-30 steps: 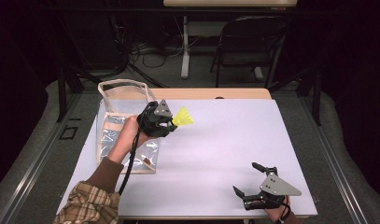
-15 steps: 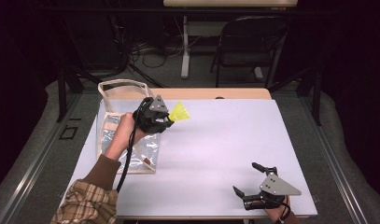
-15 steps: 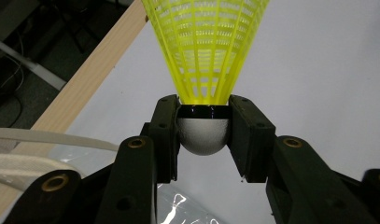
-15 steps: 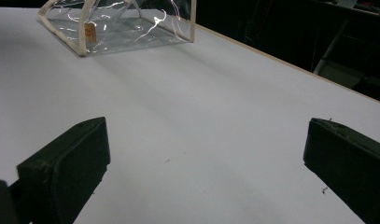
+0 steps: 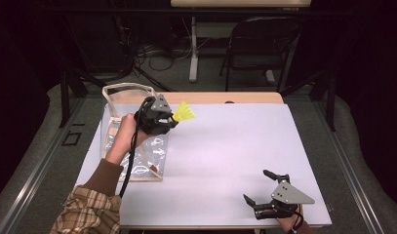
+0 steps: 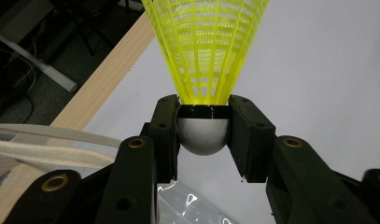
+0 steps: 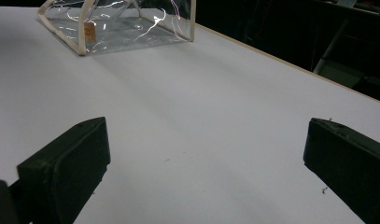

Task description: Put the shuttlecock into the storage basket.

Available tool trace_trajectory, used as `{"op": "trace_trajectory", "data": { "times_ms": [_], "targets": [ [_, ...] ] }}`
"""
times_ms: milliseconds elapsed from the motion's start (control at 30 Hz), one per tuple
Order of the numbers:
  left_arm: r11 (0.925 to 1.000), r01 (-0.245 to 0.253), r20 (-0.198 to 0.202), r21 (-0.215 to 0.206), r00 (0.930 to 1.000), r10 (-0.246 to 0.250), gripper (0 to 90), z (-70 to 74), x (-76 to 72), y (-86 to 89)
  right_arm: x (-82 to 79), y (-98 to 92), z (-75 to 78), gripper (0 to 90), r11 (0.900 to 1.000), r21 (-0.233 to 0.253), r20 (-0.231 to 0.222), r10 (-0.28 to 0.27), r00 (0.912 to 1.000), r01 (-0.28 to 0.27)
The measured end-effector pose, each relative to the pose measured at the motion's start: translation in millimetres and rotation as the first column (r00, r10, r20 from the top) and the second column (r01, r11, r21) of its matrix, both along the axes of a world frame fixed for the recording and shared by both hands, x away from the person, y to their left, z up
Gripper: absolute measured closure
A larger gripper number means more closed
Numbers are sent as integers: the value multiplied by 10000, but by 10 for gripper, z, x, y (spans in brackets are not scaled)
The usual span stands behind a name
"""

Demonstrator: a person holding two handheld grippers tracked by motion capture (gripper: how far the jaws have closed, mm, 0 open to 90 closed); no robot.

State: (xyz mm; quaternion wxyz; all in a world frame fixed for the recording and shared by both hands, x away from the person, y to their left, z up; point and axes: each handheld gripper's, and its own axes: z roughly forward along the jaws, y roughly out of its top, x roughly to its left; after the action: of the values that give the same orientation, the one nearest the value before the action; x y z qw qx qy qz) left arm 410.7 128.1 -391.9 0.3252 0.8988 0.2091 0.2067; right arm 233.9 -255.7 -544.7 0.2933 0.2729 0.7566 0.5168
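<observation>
A yellow plastic shuttlecock (image 5: 184,112) with a grey-white round head is held above the table's back left. My left gripper (image 5: 172,120) is shut on it. In the left gripper view the two jaws clamp the head (image 6: 202,135) from both sides and the yellow mesh skirt (image 6: 205,46) fans upward. A clear plastic bag with cream trim (image 5: 117,100) stands open just to the left of and below that gripper. My right gripper (image 5: 258,187) rests open near the front right edge, its fingers (image 7: 66,168) wide apart over bare table.
The white tabletop (image 5: 235,146) has a wooden strip (image 5: 225,97) along its back edge. In the right gripper view the clear bag (image 7: 117,23) lies far across the table. A black chair (image 5: 262,44) and cables sit on the floor behind.
My left gripper has carried the shuttlecock a little toward the back left, closer to the bag's opening. The right gripper has stayed put.
</observation>
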Motion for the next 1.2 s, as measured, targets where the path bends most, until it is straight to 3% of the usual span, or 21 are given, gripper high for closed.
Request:
{"op": "trace_trajectory", "data": {
  "times_ms": [1200],
  "targets": [
    [9987, -355, 481, -372, 9981, 373, 646, 246, 50, 169, -1, 2, 1, 0, 10000, -76, -51, -22, 10000, 22]
  ]
}}
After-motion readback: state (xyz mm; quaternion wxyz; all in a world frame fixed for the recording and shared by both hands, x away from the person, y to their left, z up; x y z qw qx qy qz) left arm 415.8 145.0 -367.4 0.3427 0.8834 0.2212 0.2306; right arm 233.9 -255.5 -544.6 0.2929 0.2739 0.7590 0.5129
